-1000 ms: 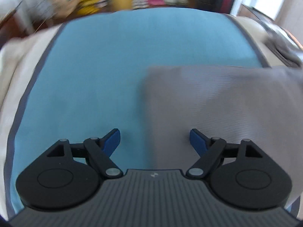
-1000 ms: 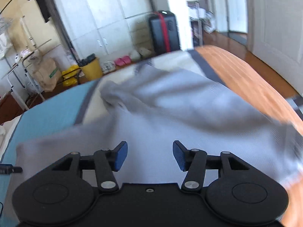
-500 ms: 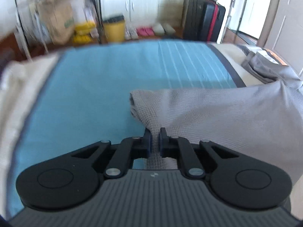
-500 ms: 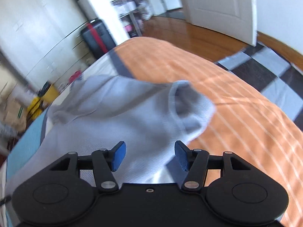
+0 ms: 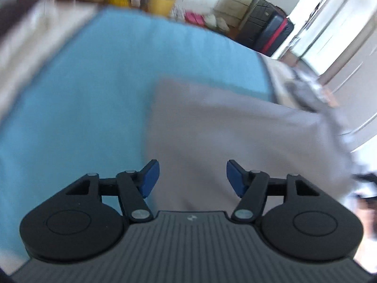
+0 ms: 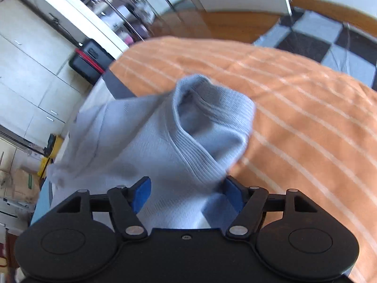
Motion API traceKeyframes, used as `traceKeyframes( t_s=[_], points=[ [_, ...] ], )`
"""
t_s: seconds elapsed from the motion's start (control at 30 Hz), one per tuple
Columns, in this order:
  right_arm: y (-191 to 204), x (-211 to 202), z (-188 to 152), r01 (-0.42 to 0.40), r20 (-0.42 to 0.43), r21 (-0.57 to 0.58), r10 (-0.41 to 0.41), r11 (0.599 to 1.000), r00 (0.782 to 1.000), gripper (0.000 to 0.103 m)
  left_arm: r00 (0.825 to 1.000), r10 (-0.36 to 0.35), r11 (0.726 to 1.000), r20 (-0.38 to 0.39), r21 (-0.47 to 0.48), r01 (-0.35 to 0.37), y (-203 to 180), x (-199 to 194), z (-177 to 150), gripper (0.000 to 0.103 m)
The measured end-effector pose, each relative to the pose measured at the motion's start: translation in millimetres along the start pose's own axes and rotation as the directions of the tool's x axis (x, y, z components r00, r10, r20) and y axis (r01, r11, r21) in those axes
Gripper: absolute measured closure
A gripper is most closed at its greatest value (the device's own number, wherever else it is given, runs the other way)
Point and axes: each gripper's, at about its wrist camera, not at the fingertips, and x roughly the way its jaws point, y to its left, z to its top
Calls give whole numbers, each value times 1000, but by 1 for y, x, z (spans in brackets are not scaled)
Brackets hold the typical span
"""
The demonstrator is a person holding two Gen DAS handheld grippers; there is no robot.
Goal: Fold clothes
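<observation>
The grey waffle-knit garment (image 5: 235, 146) lay spread on the bed, its left part flat over the blue cover (image 5: 82, 99) and its right part reaching onto the orange cover with thin white stripes (image 6: 306, 118). The left tool (image 5: 192, 176) hung above the near left edge of the cloth, its blue-padded jaws spread and opening, with the fabric seen below the gap but not touched by either pad; that view was smeared with motion, so finer detail of the weave could not be made out. The right tool (image 6: 186, 194) pointed down at the garment's ribbed cuff or hem, which stood up in a loose open tube just beyond the fingers. Its jaws were opening too; the cloth bunched between them and lay against the right pad, while the left pad stood clear, so nothing was pinched. Far off on the floor stood a black suitcase with a red band (image 5: 271, 35), a yellow bin (image 5: 162, 2) and white cupboards (image 6: 30, 70), and a black-and-white chequered rug (image 6: 329, 37) lay past the bed's right side.
</observation>
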Motion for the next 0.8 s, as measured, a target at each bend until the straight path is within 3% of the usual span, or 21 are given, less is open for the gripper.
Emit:
traceKeyframes(
  t_s=[0.03, 0.07, 0.1, 0.13, 0.2, 0.23, 0.3, 0.4, 0.47, 0.53, 0.6, 0.63, 0.7, 0.8],
  points=[
    [7, 2, -1, 11, 17, -57, -10, 998, 1000, 54, 999, -31, 999, -21, -13, 31, -1, -1, -8, 41],
    [14, 4, -1, 34, 27, -128, -31, 991, 999, 83, 998, -45, 999, -42, -14, 44, -5, -1, -15, 41],
    [20, 5, -1, 52, 29, -184, -48, 982, 998, 84, 996, -59, 998, -63, -16, 58, -9, -2, -22, 41],
    [25, 2, -1, 63, 52, -212, -53, 975, 997, 93, 993, -75, 997, -87, -32, 73, -16, -2, -32, 41],
    [34, -15, 1, 42, 138, -243, -8, 969, 990, 94, 985, -120, 989, -128, -106, 107, -18, -5, -52, 38],
    [39, -23, 1, 34, 171, -259, 11, 965, 985, 94, 982, -139, 982, -130, -145, 120, -19, -5, -64, 32],
    [47, -31, 1, 36, 201, -294, 25, 955, 979, 94, 980, -148, 971, -131, -206, 119, -20, -3, -87, 29],
    [51, -30, 1, 56, 194, -330, 10, 942, 981, 94, 993, -71, 965, -96, -259, 44, -25, 15, -108, 29],
    [43, -25, 3, 58, 172, -299, -5, 952, 985, 94, 1000, 23, 971, -7, -239, -24, -31, 21, -110, 29],
    [34, -23, 5, 43, 148, -267, -3, 963, 989, 94, 987, 125, 975, 104, -196, -103, -39, 26, -113, 32],
    [30, -21, 6, 33, 132, -251, 1, 968, 991, 94, 955, 214, 973, 206, -128, -191, -47, 31, -116, 58],
    [29, -20, 5, 33, 129, -252, 0, 967, 992, 94, 945, 238, 970, 227, -102, -219, -49, 33, -115, 98],
    [31, -22, 3, 39, 147, -269, 1, 962, 989, 94, 937, 222, 975, 269, -89, -205, -51, 29, -113, 98],
    [43, -53, 0, 17, 191, -288, 40, 957, 981, 96, 897, 230, 969, 376, -2, -248, -67, -4, -108, 98]
  ],
)
